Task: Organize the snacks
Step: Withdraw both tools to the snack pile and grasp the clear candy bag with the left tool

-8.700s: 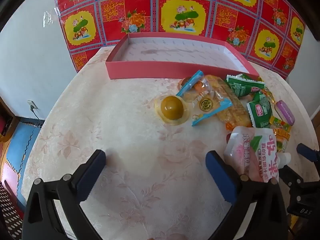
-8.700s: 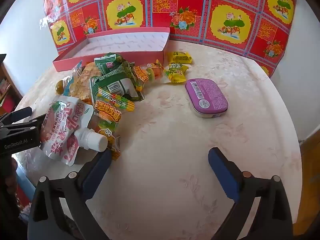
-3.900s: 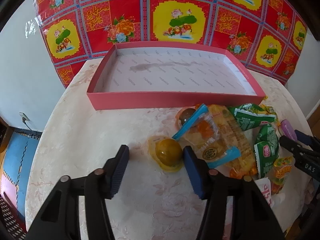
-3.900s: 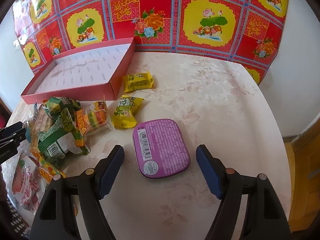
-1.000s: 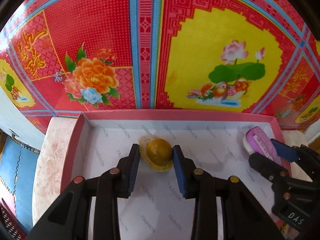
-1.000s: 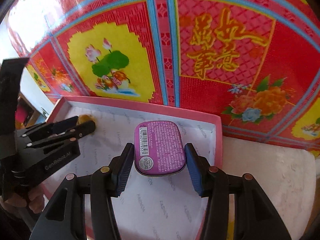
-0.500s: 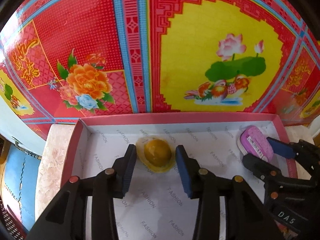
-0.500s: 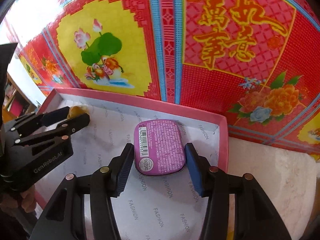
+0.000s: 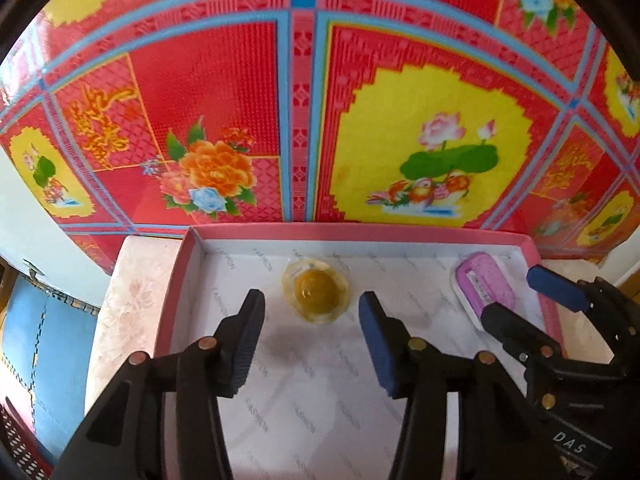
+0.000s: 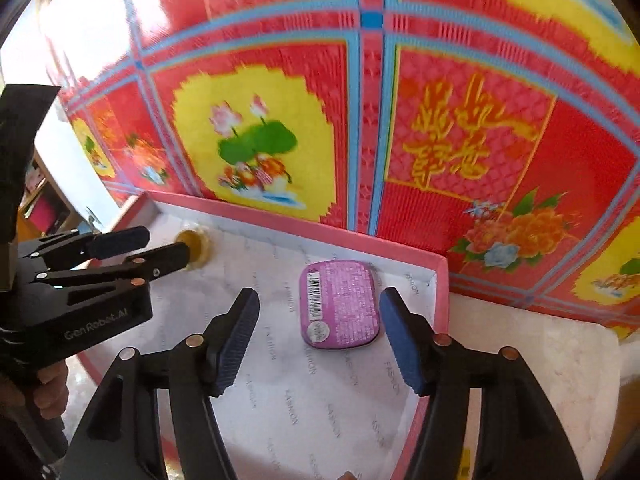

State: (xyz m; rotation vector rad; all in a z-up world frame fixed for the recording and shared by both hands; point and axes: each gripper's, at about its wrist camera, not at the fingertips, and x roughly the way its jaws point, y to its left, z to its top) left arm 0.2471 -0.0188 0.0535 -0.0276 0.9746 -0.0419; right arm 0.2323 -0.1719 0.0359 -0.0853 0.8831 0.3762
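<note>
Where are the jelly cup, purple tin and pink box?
jelly cup (image 9: 316,294), left wrist view, on its amber dome.
purple tin (image 10: 340,306), right wrist view, on its lid.
pink box (image 9: 360,232), left wrist view, on its far wall.

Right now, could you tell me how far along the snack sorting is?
Done: the jelly cup and purple tin lie in the pink box. In hand: nothing; left gripper and right gripper are opening, clear of both. Any remaining snacks are out of view.

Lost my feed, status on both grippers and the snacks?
Left gripper opening, clear of the jelly cup. Right gripper opening, purple tin loose between its jaws. Both snacks lie in the pink box. Nothing in the way.
</note>
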